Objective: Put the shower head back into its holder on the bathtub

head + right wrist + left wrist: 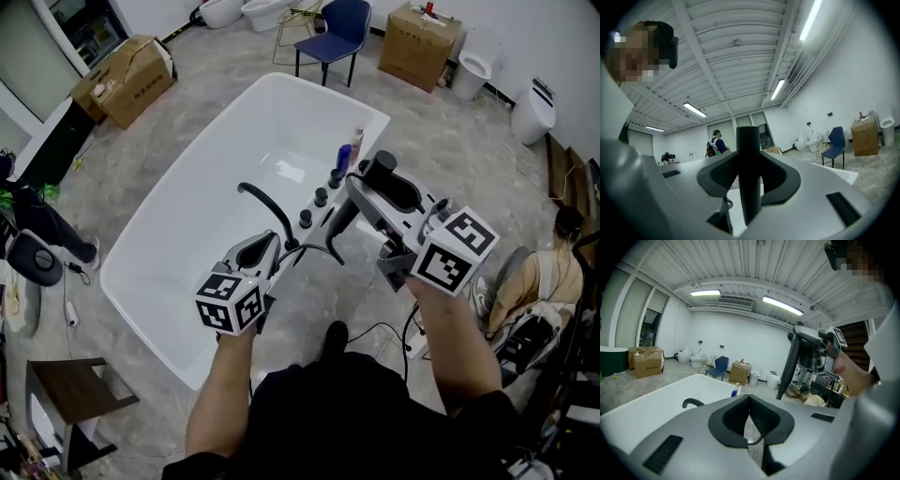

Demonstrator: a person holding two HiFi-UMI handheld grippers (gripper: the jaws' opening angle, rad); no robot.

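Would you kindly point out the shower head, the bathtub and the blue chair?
shower head [749,159]: right gripper view, on its black handle.
bathtub [206,225]: head view, on its bare white floor.
blue chair [342,19]: head view, on its backrest.

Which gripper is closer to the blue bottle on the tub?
Right. The right gripper is close by the blue bottle; the left gripper is farther off, near the spout.

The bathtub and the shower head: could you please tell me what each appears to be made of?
Bathtub: probably glossy white acrylic or enamel; a bright glare sits on its smooth floor. Shower head: matte black, coated metal or plastic, unclear which; its handle shows no shine.
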